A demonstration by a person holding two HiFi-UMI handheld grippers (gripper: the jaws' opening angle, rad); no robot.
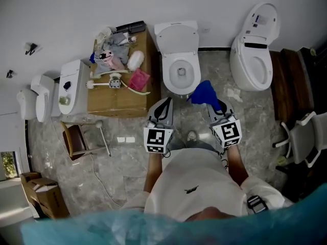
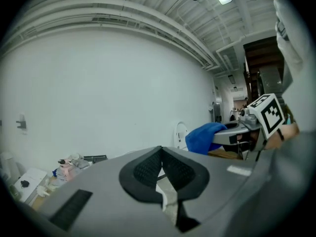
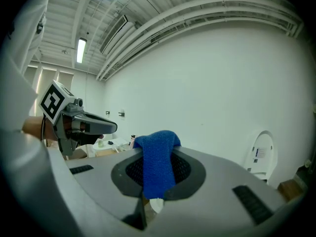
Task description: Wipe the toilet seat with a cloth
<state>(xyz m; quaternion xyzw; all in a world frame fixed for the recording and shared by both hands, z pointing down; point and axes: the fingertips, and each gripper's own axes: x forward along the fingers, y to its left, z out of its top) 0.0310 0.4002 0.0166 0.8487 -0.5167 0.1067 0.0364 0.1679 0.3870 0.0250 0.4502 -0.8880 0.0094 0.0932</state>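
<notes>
A white toilet [image 1: 179, 68] with its lid [image 1: 177, 37] raised stands just ahead of me, the seat ring [image 1: 168, 75] down. My right gripper [image 1: 209, 102] is shut on a blue cloth [image 1: 204, 91], which hangs over the bowl's front right rim. In the right gripper view the blue cloth [image 3: 157, 166] drapes between the closed pads of the right gripper [image 3: 158, 154]. My left gripper [image 1: 164, 103] hovers before the bowl's front left, shut and empty. The left gripper [image 2: 160, 152] has its pads pressed together; past it I see the blue cloth [image 2: 204, 136].
A wooden cabinet [image 1: 120, 98] cluttered with a brush, rags and bottles stands left of the toilet. A second toilet [image 1: 253, 60] with raised lid stands to the right, with chairs [image 1: 304, 139] beyond. White fixtures [image 1: 71, 88] sit at far left. The floor is grey stone.
</notes>
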